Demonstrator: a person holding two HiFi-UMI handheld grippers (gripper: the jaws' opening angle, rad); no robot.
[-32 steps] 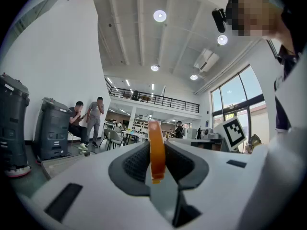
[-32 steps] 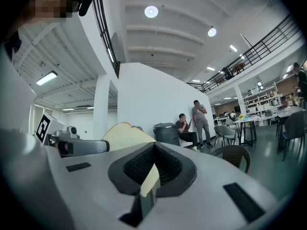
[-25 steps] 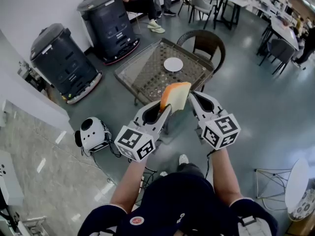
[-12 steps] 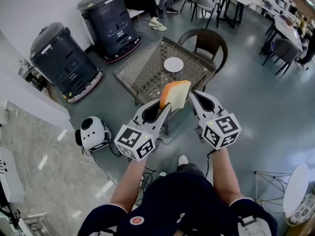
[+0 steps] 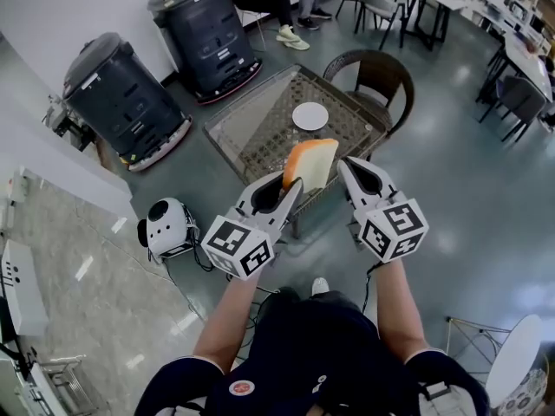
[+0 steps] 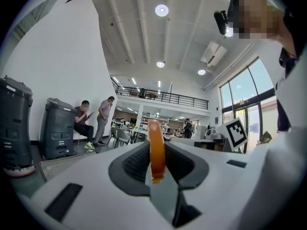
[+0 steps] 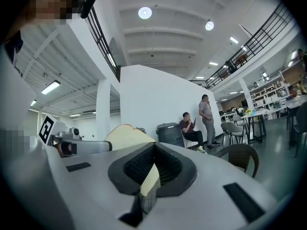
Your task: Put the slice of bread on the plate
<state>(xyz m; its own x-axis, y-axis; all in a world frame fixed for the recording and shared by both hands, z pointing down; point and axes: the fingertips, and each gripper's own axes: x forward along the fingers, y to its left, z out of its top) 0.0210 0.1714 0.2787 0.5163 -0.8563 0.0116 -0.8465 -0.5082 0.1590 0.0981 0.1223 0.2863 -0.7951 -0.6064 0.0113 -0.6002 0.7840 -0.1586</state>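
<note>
The bread (image 5: 310, 163) is up in the air, standing on its edge. It is not on the plate yet. The left claw (image 5: 292, 189) is clamped on the bottom part of the bread. From the left claw's own view, the bread (image 6: 156, 147) looks like a thin orange strip with one jaw on each side.

The right claw (image 5: 345, 166) is just beside the bread, on its right. Its jaws are together and it holds nothing. It does not seem to touch the bread.

In the head view, the bread shows in front of the near corner of the table (image 5: 251, 137). The table has a woven top. The white plate (image 5: 310, 116) lies on it, nearer the far right edge, and it has nothing on it. The plate and the bread are well apart. A brown chair (image 5: 375, 69) stands behind the table.

I think this is the carrying step. The bread is picked up and has to go to the plate.

Next, the left claw needs to go out over the table until the bread is above the plate. Then it should go down low, tip the bread flat, and open. The bread looks soft, so a hard squeeze could crush it.
</note>
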